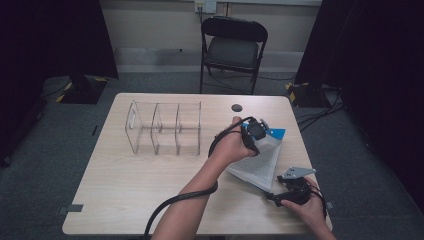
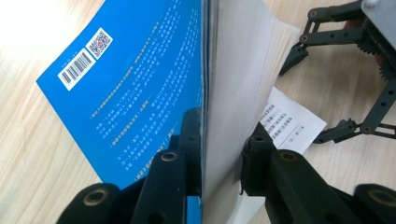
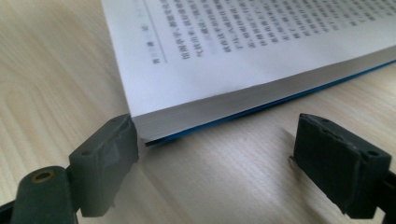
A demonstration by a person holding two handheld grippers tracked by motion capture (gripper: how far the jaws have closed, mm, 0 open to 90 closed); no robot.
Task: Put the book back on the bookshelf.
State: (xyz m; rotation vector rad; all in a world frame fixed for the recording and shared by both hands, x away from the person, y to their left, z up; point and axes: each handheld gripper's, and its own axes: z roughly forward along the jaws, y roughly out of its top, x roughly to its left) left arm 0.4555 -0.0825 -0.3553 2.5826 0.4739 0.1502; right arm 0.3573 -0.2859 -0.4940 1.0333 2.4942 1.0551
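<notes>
left jaws clamped on book (image 2: pixel 140 79) cover, right jaws wide apart beside its corner

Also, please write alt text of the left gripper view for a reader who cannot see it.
The left gripper clamps part of an open book, holding its blue barcoded back cover upright over the wooden table. Beyond the pages, the right gripper stands open near a printed page lying flat.

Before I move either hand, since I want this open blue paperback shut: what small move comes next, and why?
Probably swing the left gripper, clamped on the raised blue cover and pages, over toward the right gripper. The blue-covered paperback book lies half open, and the right gripper's jaws are spread open at its lower corner, gripping nothing.
</notes>
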